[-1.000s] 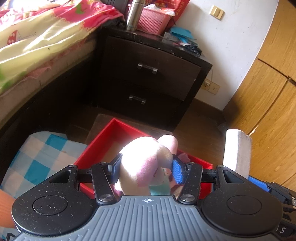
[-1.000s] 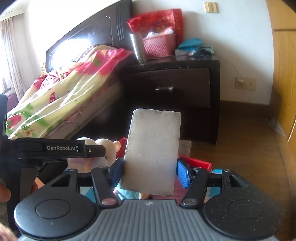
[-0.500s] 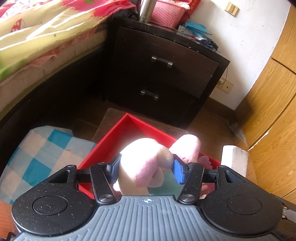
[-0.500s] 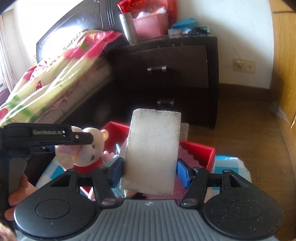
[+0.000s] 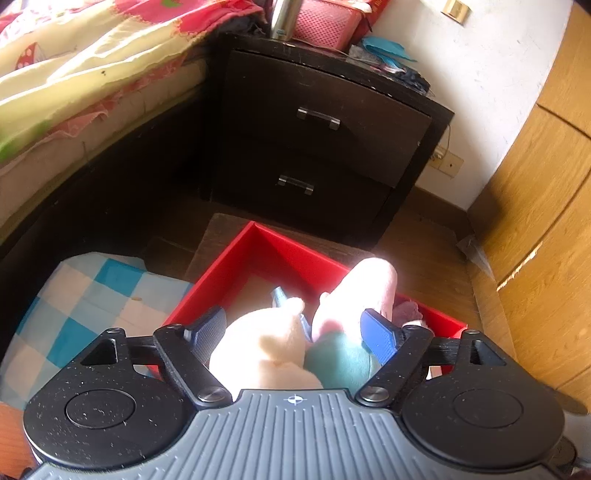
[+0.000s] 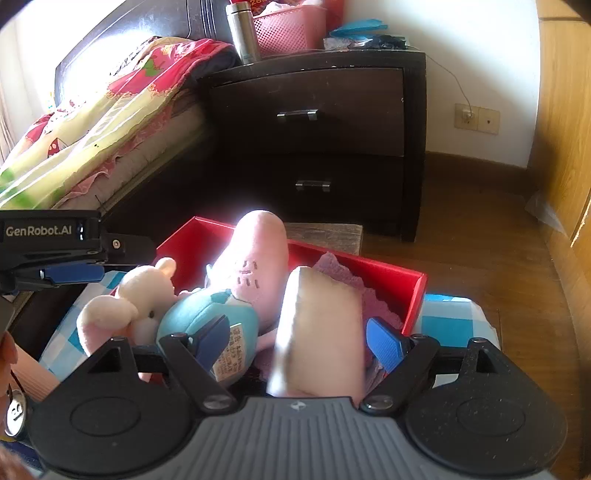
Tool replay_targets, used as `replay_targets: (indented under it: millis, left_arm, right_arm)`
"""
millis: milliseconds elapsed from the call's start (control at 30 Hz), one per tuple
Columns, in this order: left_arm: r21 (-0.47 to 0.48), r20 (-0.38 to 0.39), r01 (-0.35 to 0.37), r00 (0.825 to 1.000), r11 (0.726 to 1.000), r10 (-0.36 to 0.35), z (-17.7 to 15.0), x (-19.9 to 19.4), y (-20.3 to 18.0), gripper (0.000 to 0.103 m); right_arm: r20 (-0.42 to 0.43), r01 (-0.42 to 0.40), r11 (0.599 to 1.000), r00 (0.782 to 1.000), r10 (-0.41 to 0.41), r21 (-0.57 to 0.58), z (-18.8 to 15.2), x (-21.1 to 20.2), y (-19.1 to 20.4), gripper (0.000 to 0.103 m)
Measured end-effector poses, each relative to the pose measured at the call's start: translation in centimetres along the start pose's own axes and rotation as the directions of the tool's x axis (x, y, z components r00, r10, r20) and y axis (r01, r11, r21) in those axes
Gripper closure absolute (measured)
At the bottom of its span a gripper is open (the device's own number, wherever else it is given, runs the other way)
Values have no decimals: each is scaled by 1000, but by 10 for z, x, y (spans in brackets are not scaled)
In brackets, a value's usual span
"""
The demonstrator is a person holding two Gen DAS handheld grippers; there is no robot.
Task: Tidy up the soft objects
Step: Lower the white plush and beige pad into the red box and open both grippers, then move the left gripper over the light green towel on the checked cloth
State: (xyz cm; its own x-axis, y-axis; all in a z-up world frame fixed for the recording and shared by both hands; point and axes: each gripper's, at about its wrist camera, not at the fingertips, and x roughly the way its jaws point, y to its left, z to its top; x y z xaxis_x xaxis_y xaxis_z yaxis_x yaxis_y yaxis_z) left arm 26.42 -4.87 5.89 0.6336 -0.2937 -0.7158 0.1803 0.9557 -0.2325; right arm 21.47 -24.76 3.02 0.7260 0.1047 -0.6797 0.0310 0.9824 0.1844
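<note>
A red box (image 5: 236, 266) (image 6: 391, 271) sits on a blue-checked cloth. A pink pig plush in a blue dress (image 6: 255, 269) (image 5: 362, 291) and a small cream bear plush (image 6: 144, 291) (image 5: 266, 343) lie at the box's near edge. My left gripper (image 5: 295, 328) is open, its jaws wide on either side of the plushes. My right gripper (image 6: 295, 339) is open; the white sponge block (image 6: 321, 332) leans loose between its jaws over the box. A purple cloth (image 6: 343, 280) lies in the box.
A dark nightstand (image 6: 325, 122) with two drawers stands behind the box, a steel flask (image 6: 243, 29) and pink basket (image 6: 291, 26) on top. A bed with a floral quilt (image 5: 81, 55) is at the left. A wooden wardrobe (image 5: 546, 206) is at the right.
Both grippers have opened. The left let go of the plush toys, which now rest at the box. The right released the sponge block, which has tipped down and forward.
</note>
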Motion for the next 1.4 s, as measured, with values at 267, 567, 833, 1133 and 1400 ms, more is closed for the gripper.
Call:
replay_targets:
  millis: [267,567,833,1133,1400]
  left_arm:
    - [74,-49,1,999,997,3,-17,-30,-5,23]
    - [121,-181,39,983,992,-16,-67,-68,-11,20]
    - [199,-293,-23,952,980,82,-131,-49,-22,20]
    - [204,-293,-25,952,979,86,-139,-39,-28,19]
    - [204,-329,-49,937,978,115,-140,-18,-25,19]
  right_arm:
    - [8,-17,999,1000,17,-48,-2,-22,10,43]
    - [-14,3,997,1000,-4,-75,-14,-58,17,42]
    - [35,-59,998,998,60,-13,-14,-104,14,42]
    - [11,-74,996,997,75,-47,-24,-110,21,42]
    - [-30,-114,993,993,113,-29,-26,-96,21,42]
